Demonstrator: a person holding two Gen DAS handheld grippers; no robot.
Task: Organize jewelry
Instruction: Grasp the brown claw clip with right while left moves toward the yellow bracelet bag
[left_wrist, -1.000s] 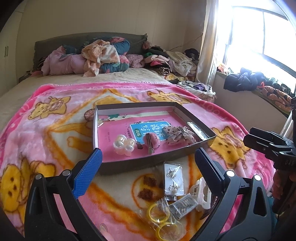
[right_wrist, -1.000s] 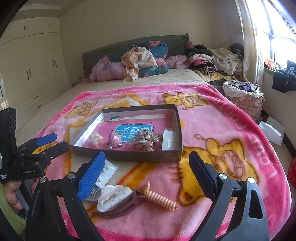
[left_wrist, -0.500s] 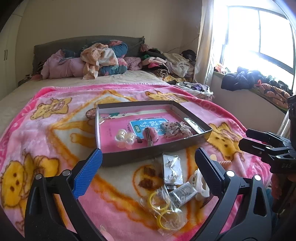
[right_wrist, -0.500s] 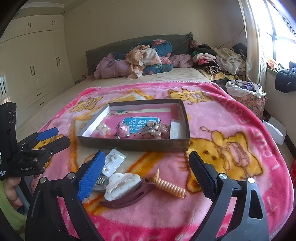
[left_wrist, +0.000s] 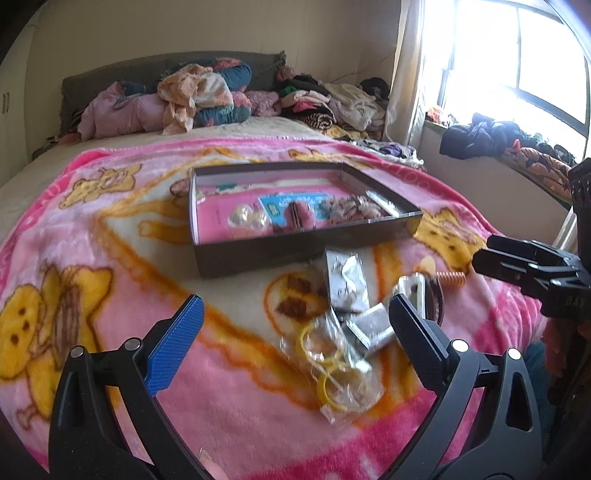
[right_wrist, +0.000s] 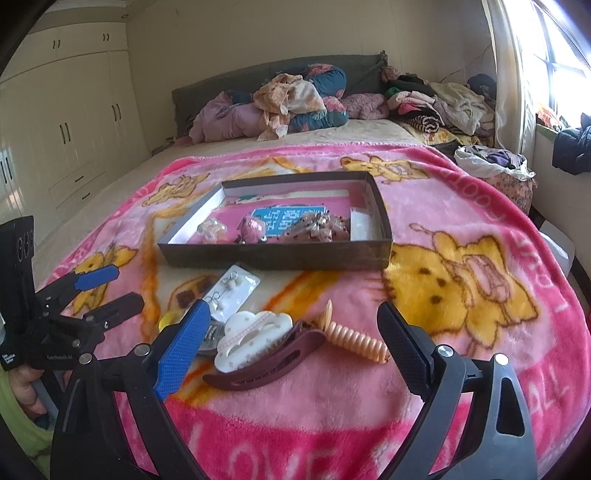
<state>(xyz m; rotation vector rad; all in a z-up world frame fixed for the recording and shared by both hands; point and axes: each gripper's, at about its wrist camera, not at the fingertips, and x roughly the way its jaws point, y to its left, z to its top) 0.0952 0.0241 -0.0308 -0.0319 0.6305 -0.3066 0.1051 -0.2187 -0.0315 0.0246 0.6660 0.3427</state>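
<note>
Box (right_wrist: 280, 254) mid-blanket (right_wrist: 461, 229), partly filled: pearl piece (left_wrist: 246, 220), pink clip (left_wrist: 299, 216), beaded bits inside. Left out near blanket's front edge, just before box: earring card (right_wrist: 232, 290), white claw clip (right_wrist: 251, 332), maroon clip (right_wrist: 266, 363), orange spiral tie (right_wrist: 354, 338), bagged yellow rings (left_wrist: 332, 369). Left gripper (left_wrist: 295, 343) wide open, empty. Right gripper (right_wrist: 295, 345) wide open, empty. Roughly half done.

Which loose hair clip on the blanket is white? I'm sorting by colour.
The cloud-shaped claw clip, scalloped and white. It lies against the dark maroon clip; the ribbed orange clip beside them is peach-coloured.
</note>
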